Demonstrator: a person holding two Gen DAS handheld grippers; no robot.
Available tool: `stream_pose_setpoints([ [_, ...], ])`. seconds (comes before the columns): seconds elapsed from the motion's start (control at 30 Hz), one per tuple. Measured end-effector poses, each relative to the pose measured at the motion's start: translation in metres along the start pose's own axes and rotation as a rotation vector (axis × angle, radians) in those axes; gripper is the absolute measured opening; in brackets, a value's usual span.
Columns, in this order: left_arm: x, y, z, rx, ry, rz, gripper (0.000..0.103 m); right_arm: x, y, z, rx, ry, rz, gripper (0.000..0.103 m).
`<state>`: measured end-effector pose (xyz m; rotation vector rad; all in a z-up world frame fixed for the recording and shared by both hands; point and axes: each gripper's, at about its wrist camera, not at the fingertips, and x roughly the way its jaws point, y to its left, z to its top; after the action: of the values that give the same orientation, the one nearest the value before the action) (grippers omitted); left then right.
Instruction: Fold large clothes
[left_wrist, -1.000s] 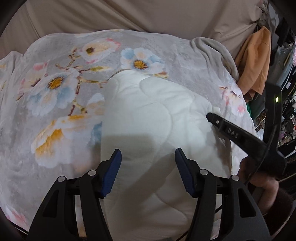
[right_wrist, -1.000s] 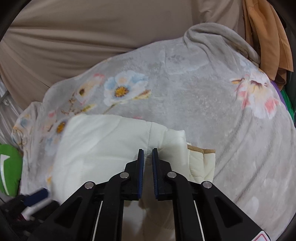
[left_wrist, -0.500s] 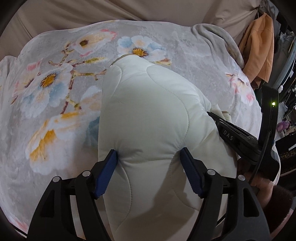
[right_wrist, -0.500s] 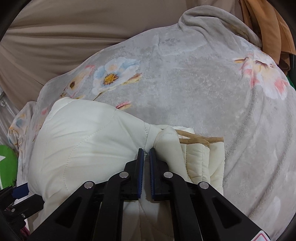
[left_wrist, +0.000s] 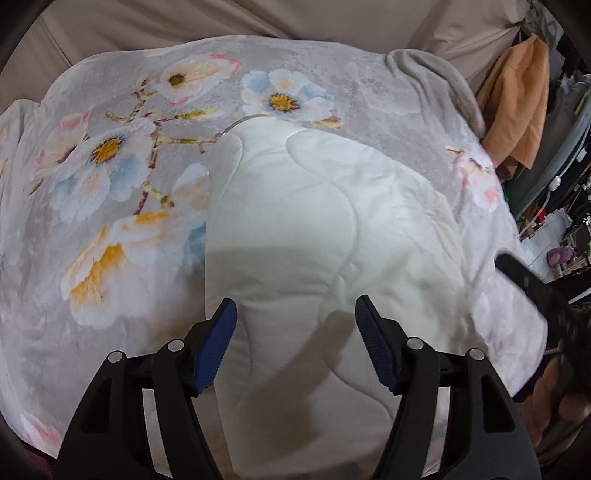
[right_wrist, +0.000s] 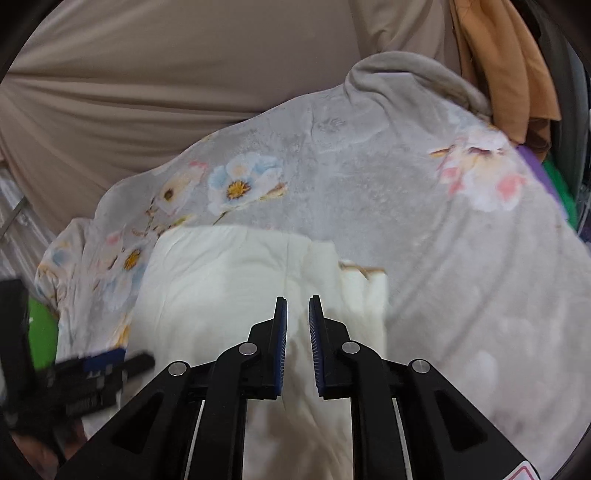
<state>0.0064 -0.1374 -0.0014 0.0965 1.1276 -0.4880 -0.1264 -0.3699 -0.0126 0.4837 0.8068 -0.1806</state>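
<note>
Cream quilted jacket (left_wrist: 314, 236) lies folded on the floral blanket (left_wrist: 110, 258); left gripper (left_wrist: 295, 328) jaws spread wide above it; right gripper (right_wrist: 297, 328) jaws narrowly parted, gripping nothing; fold apparently just laid; next move likely calls for regrasping an edge.

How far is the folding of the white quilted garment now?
Done: the white quilted garment lies folded into a compact block on the floral blanket. In hand: nothing clearly; the left gripper is wide open above it, and the right gripper shows a narrow gap. Left: possibly another fold.
</note>
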Motion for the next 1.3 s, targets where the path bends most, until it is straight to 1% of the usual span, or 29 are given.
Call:
stream_pose_setpoints([
  [0.07,-0.015,-0.008,-0.009,0.015,-0.014,-0.023,0.064,-0.02,-0.007,-0.021,0.026,0.051,0.016,0.014],
  [0.13,-0.02,-0.017,-0.022,0.043,0.003,-0.044,0.064,-0.025,-0.014,-0.042,0.053,0.105,0.016,0.014],
  [0.2,-0.01,-0.025,-0.037,0.066,0.057,-0.054,0.064,-0.019,-0.019,-0.063,0.075,0.162,0.015,0.015],
  [0.23,-0.003,-0.028,-0.042,0.072,0.074,-0.041,0.064,-0.014,-0.021,-0.07,0.082,0.174,0.009,0.015],
  [0.33,0.008,-0.031,-0.049,0.101,0.077,-0.013,0.065,0.01,-0.026,-0.093,0.058,0.223,-0.044,0.016],
  [0.4,0.016,-0.033,-0.051,0.126,0.088,0.001,0.068,0.024,-0.029,-0.104,0.053,0.242,-0.045,0.017],
  [0.43,0.019,-0.034,-0.052,0.135,0.089,0.01,0.069,0.027,-0.031,-0.105,0.059,0.25,-0.04,0.017],
  [0.5,0.021,-0.038,-0.052,0.155,0.076,0.034,0.071,0.021,-0.032,-0.098,0.075,0.247,-0.029,0.017],
  [0.53,0.019,-0.038,-0.051,0.157,0.071,0.039,0.071,0.013,-0.032,-0.093,0.075,0.235,-0.028,0.017],
  [0.63,0.018,-0.036,-0.049,0.141,0.071,0.036,0.072,-0.013,-0.028,-0.081,0.081,0.178,0.013,0.017],
  [0.67,0.018,-0.036,-0.049,0.141,0.069,0.037,0.072,-0.015,-0.026,-0.081,0.071,0.178,0.013,0.017],
  [0.73,0.019,-0.038,-0.051,0.145,0.068,0.042,0.072,-0.001,-0.025,-0.089,0.041,0.217,-0.001,0.019],
  [0.77,0.02,-0.038,-0.052,0.149,0.069,0.043,0.072,0.013,-0.025,-0.097,0.022,0.248,-0.014,0.021],
  [0.8,0.021,-0.04,-0.053,0.154,0.073,0.044,0.073,0.025,-0.028,-0.105,0.015,0.276,-0.017,0.021],
  [0.87,0.022,-0.045,-0.054,0.172,0.074,0.055,0.074,0.032,-0.032,-0.106,0.035,0.294,-0.022,0.022],
  [0.93,0.015,-0.045,-0.052,0.175,0.055,0.058,0.074,0.02,-0.029,-0.096,0.04,0.277,-0.025,0.023],
  [1.0,0.006,-0.041,-0.047,0.139,0.048,0.038,0.073,-0.002,-0.025,-0.08,0.034,0.212,-0.004,0.023],
  [1.03,0.001,-0.037,-0.043,0.11,0.045,0.026,0.073,-0.01,-0.024,-0.072,0.036,0.18,0.012,0.027],
  [1.07,-0.003,-0.034,-0.041,0.085,0.04,0.018,0.073,-0.016,-0.023,-0.062,0.041,0.149,0.018,0.034],
  [1.13,-0.013,-0.027,-0.035,0.036,0.017,0.013,0.074,-0.014,-0.025,-0.048,0.052,0.129,0.027,0.044],
  [1.17,-0.017,-0.022,-0.031,0.018,0.003,0.021,0.074,-0.008,-0.025,-0.043,0.062,0.131,0.037,0.045],
  [1.2,-0.019,-0.019,-0.029,0.006,-0.004,0.029,0.074,0.002,-0.025,-0.04,0.072,0.15,0.048,0.048],
  [1.23,-0.02,-0.016,-0.026,-0.007,-0.009,0.033,0.074,0.011,-0.025,-0.039,0.084,0.174,0.064,0.055],
  [1.27,-0.021,-0.012,-0.024,-0.018,-0.012,0.035,0.074,0.028,-0.028,-0.04,0.113,0.214,0.087,0.06],
  [1.3,-0.021,-0.008,-0.022,-0.031,-0.015,0.042,0.074,0.039,-0.028,-0.044,0.141,0.242,0.094,0.06],
])
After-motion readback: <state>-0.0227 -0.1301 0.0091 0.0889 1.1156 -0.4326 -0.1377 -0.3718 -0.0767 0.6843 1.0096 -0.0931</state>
